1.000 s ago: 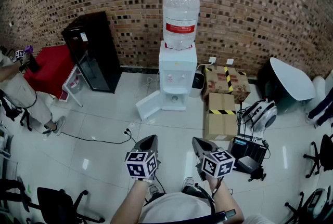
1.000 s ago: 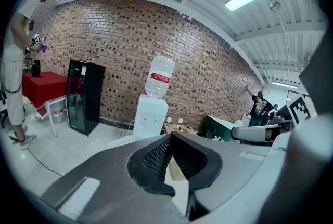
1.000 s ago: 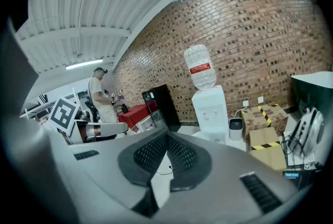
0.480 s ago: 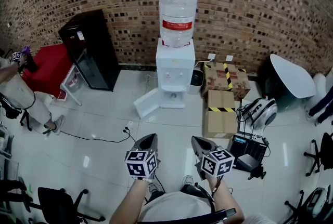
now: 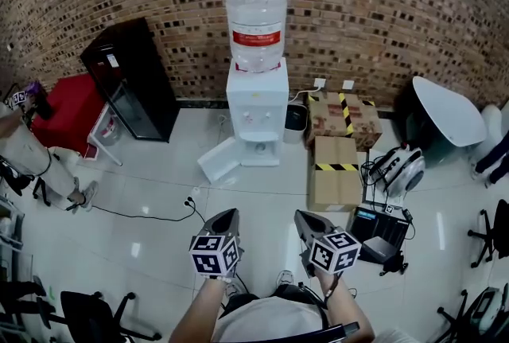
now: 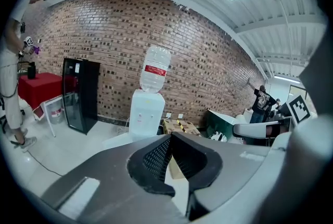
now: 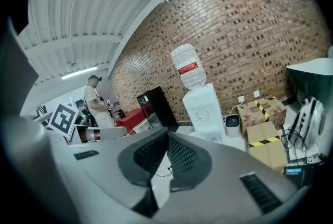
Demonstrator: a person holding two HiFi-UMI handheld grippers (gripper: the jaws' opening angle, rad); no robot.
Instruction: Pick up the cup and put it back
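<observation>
In the head view the left hand-held gripper [image 5: 225,216] and the right hand-held gripper [image 5: 307,219] are held side by side above the floor [image 5: 151,250], both pointing toward a water dispenser [image 5: 256,114] that stands against the brick wall [image 5: 398,7], well apart from them. A black cabinet [image 5: 131,79] stands to its left and cartons [image 5: 337,174] to its right. A white panel [image 5: 219,161] juts out at its foot, and a cable [image 5: 151,214] runs across the floor between the person and the dispenser. No cup shows here; if one sits in the dispenser's tap recess, it is too small to make out. In the left gripper view the hand-held gripper [image 6: 169,137] has its jaws together with nothing between them, and the dispenser [image 6: 145,114] lies straight ahead. In the right gripper view the hand-held gripper [image 7: 166,137] is likewise closed and empty; the dispenser [image 7: 204,108] and a small bin [image 7: 232,125] beside it stand beyond the tips, and again no cup can be seen. The approach seems barely begun. The main risk is arriving with the jaws closed: if they are not spread before contact, the tips could push the cup over or off its perch. The cable and the jutting panel could also catch a foot on the way in and jolt both grippers.
</observation>
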